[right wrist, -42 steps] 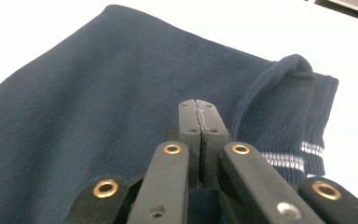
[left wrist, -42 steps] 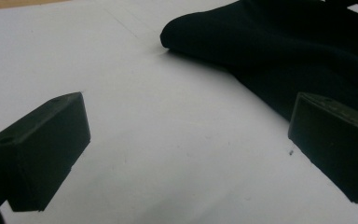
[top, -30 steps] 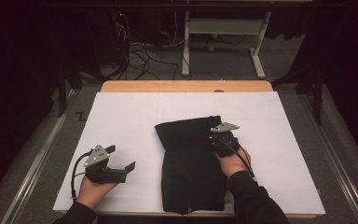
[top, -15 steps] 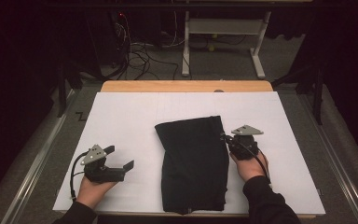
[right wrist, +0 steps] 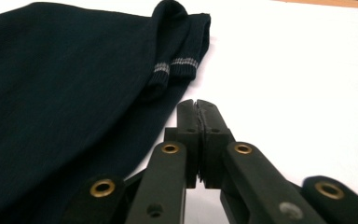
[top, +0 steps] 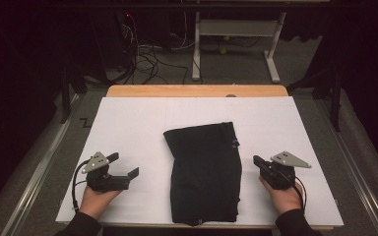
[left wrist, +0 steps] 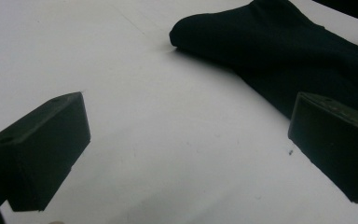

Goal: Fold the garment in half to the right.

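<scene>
- One black garment [top: 205, 172] lies folded narrow on the white sheet [top: 128, 123], sleeve cuffs tucked at its right edge; folding appears nearly complete.
- Left gripper [top: 128, 176], left of the garment: jaws wide, empty.
- Right gripper [top: 257, 161], just right of the garment: jaws closed, holding nothing.

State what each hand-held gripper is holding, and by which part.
Nothing is held. The left hand-held gripper is open over bare paper; the right hand-held gripper is shut, empty, beside the folded black garment.
</scene>
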`<state>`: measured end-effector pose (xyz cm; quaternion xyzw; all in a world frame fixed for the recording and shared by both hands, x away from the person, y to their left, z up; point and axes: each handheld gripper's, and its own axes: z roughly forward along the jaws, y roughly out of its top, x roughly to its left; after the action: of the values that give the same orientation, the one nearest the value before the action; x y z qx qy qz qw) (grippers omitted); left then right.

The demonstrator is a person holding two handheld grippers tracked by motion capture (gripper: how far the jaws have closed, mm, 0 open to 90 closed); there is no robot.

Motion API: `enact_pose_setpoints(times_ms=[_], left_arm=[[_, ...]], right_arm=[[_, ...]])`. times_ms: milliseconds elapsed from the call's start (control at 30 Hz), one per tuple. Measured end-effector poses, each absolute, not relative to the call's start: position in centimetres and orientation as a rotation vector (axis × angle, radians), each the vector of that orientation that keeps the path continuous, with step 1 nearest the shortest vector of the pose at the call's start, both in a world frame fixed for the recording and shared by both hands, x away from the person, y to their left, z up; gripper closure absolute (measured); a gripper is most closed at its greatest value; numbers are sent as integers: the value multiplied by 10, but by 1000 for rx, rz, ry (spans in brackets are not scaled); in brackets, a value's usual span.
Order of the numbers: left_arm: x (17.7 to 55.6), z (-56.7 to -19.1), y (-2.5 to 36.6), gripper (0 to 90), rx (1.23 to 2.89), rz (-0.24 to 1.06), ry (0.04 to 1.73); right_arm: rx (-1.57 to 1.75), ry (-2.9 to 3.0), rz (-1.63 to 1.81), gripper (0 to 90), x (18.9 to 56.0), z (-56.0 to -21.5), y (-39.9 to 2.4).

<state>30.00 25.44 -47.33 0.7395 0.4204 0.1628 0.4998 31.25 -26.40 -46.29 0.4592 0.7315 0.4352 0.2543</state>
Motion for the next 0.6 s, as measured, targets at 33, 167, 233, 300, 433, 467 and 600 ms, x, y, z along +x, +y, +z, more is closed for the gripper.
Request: enact_pose_setpoints(times_ms=[33,167,233,300,433,467,600], left_arm=[[300,-474,255,0,1786,393,1018],[300,-474,256,0,1776,390,1027],[301,-474,255,0,1780,391,1030],[302,-475,254,0,1784,391,1032],[301,-475,251,0,1796,396,1026],[301,-475,250,0,1800,399,1023],[299,-474,248,0,1815,411,1004]], right_arm=[[1245,1983,1195,871,309,-464,-266],[1220,1959,1256,808,292,-464,-275],[1199,1962,1259,776,287,-466,-276],[1195,1975,1274,729,285,-468,-277],[1182,1985,1273,561,289,-470,-275],[1173,1986,1276,516,289,-470,-274],[1153,2001,1290,327,290,-470,-273]])
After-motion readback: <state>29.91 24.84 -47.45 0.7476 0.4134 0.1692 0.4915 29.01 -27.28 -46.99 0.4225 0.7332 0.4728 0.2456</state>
